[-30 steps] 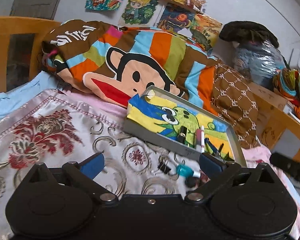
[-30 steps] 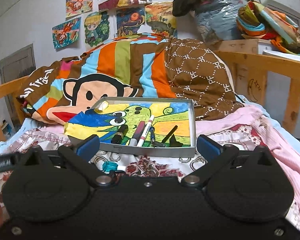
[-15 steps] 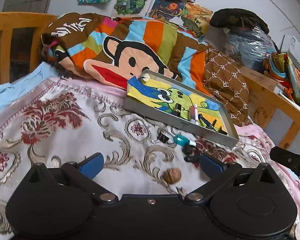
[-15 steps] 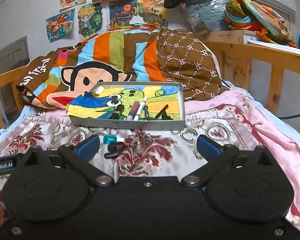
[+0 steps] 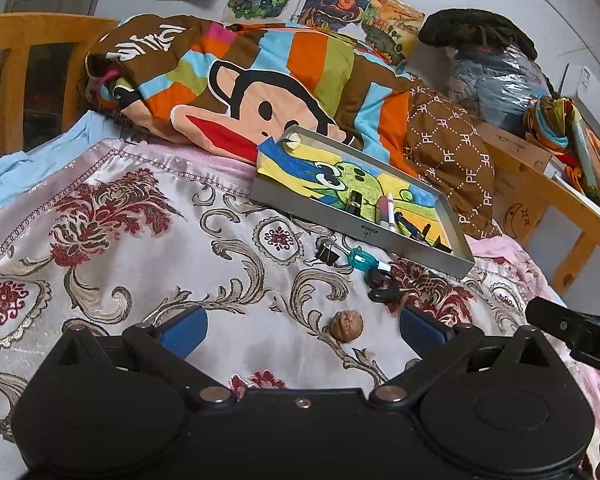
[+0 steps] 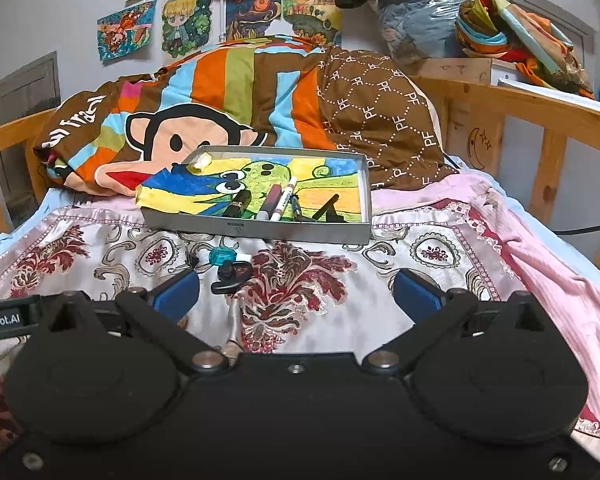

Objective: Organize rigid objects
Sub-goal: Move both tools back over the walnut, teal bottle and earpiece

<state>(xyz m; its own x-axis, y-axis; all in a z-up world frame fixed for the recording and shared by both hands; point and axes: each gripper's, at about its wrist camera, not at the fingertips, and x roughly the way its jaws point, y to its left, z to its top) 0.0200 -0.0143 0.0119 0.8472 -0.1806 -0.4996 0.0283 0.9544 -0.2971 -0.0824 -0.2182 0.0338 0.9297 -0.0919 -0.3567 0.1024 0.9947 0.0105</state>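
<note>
Left gripper (image 5: 302, 326) fingers wide, empty; walnut (image 5: 347, 325) between them: light, hard, rolls easily, so pinch across middle. Right gripper (image 6: 296, 294) likewise wide, empty.

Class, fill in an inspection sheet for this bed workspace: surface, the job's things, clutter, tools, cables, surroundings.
Surface: floral satin bedspread.
Job's things: grey metal tray holding markers and pens; on the bedspread lie a brown walnut, black binder clip, teal-handled small tool, black curved earpiece.
Clutter: striped monkey-print quilt.
Tools: left tool open, empty; right tool open, empty.
Cables: black cable by the rail.
Surroundings: wooden bed rail, wall drawings.
</note>
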